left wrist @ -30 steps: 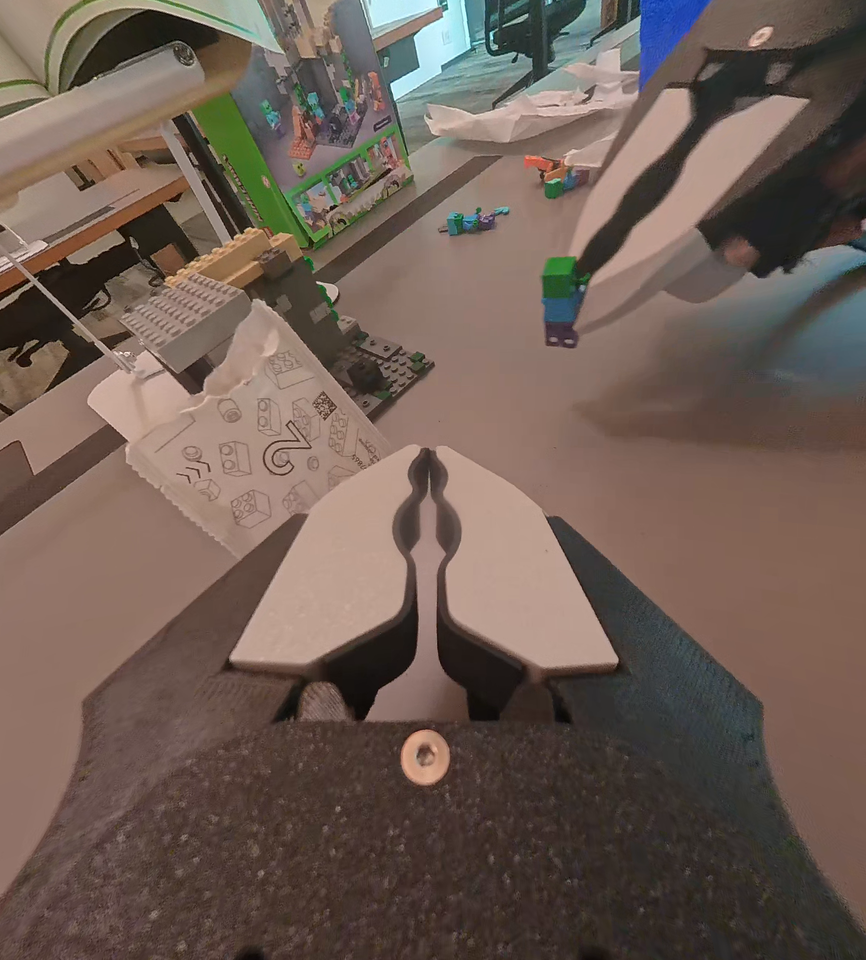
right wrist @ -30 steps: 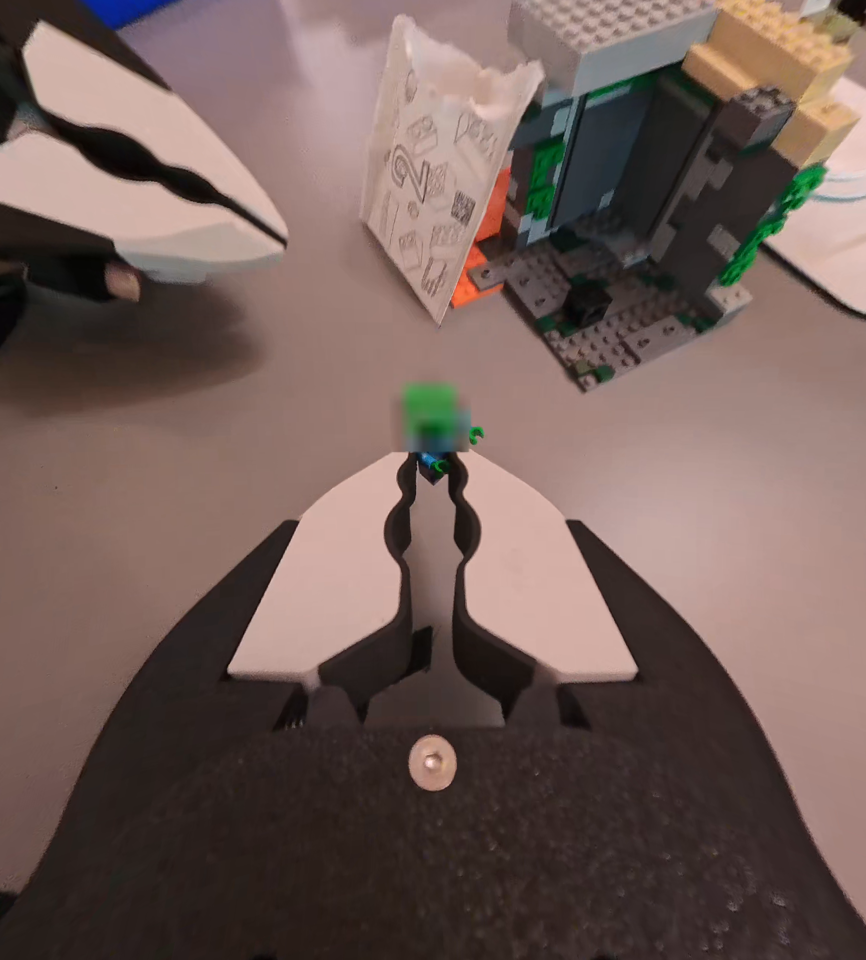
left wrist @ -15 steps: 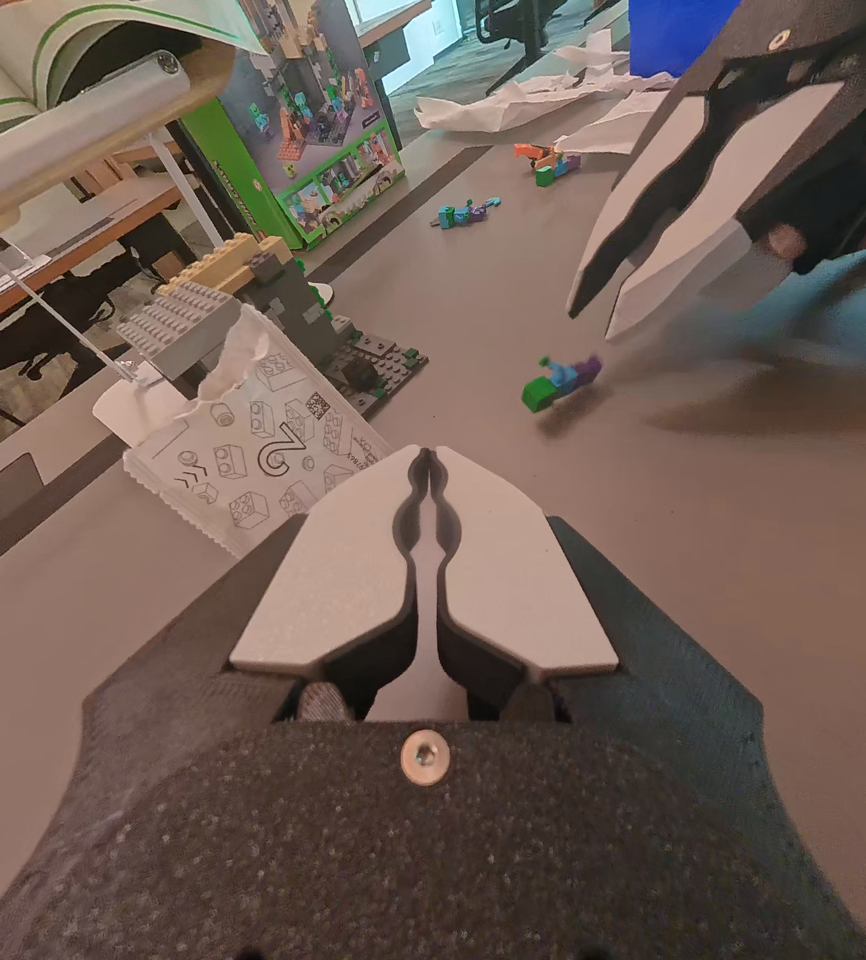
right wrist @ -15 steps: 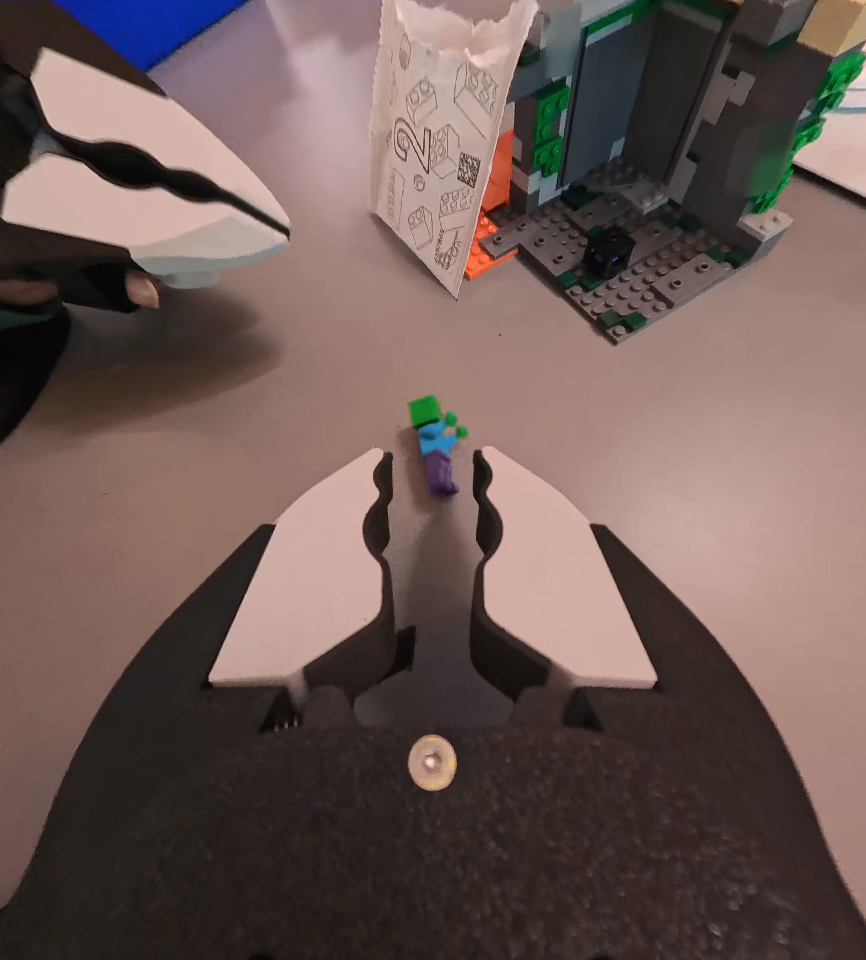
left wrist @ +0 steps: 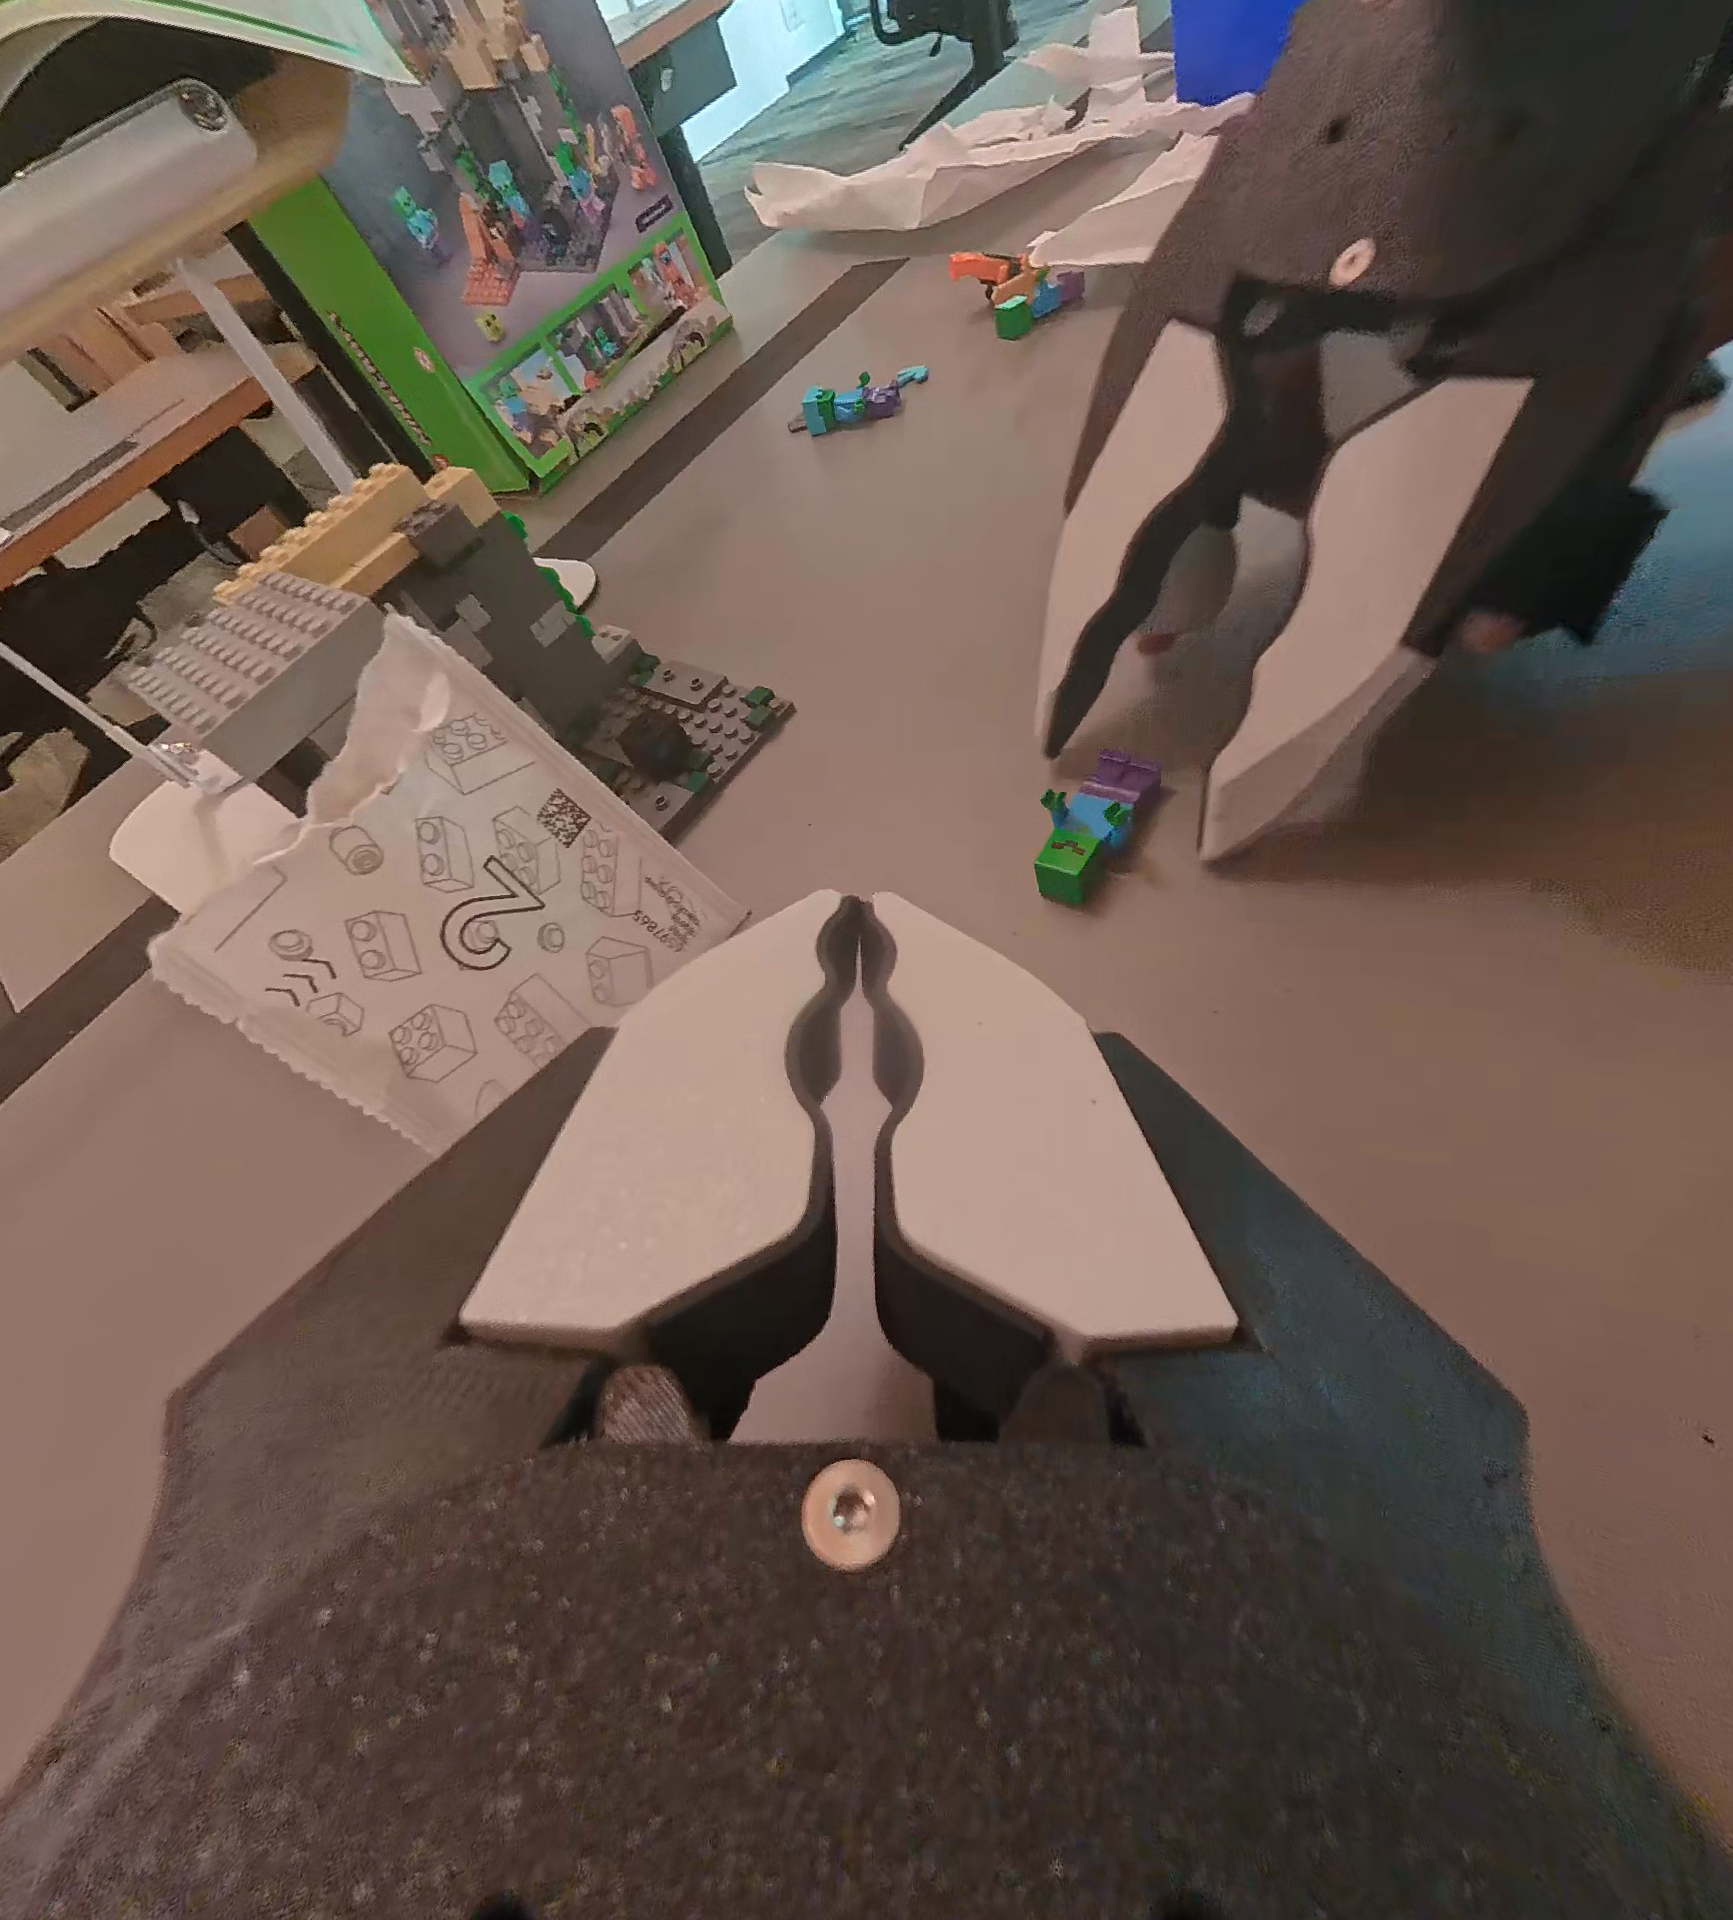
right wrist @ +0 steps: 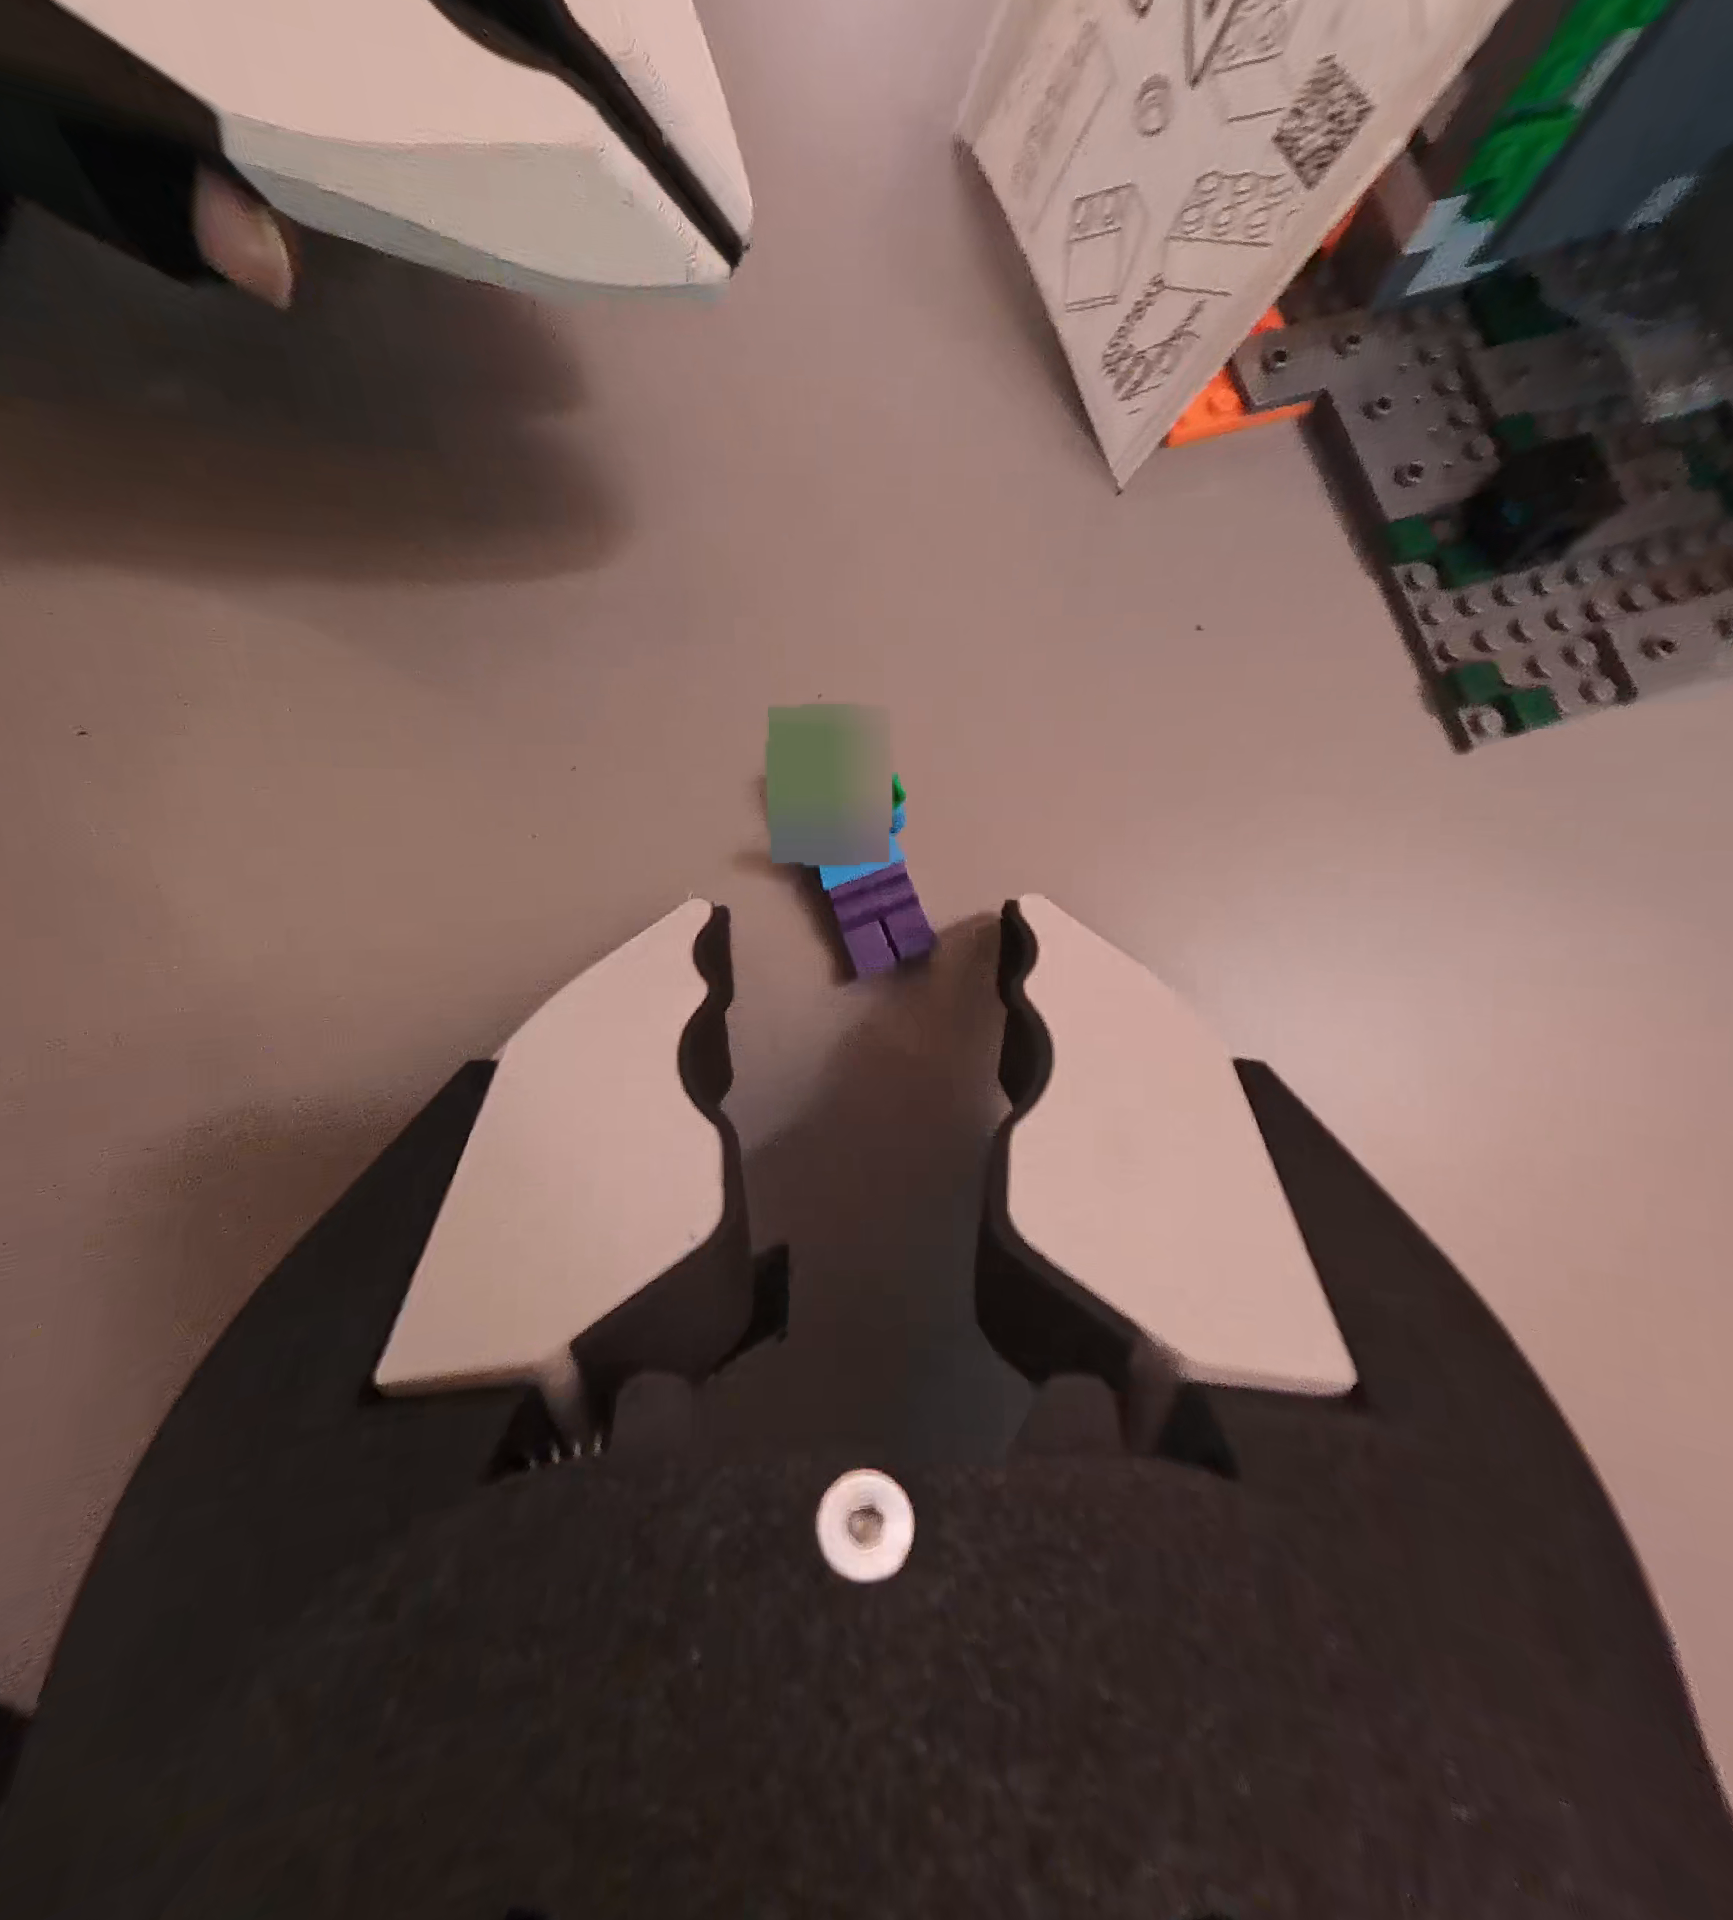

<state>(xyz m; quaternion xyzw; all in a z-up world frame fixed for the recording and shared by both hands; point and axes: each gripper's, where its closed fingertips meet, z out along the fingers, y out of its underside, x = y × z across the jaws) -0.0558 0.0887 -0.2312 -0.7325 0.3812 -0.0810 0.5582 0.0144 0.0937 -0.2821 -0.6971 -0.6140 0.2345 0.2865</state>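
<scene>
The small toy-brick figure with green block head, blue torso and purple legs (left wrist: 1090, 821), held aloft a second ago, now lies flat on the grey surface (left wrist: 1361, 1143). The right hand-held gripper (right wrist: 857, 914) is released, fingers spread just short of its legs, not touching. The left hand-held gripper (left wrist: 857, 902) is clenched on nothing. The figure's head is blurred over in the right wrist view. Beside the left gripper lies a torn white paper bag printed with brick outlines and a large numeral (left wrist: 446, 935), then a grey brick-built structure (left wrist: 488, 623), partly hidden. Farther off stands a green-edged toy box (left wrist: 529, 260), its top cut off.
</scene>
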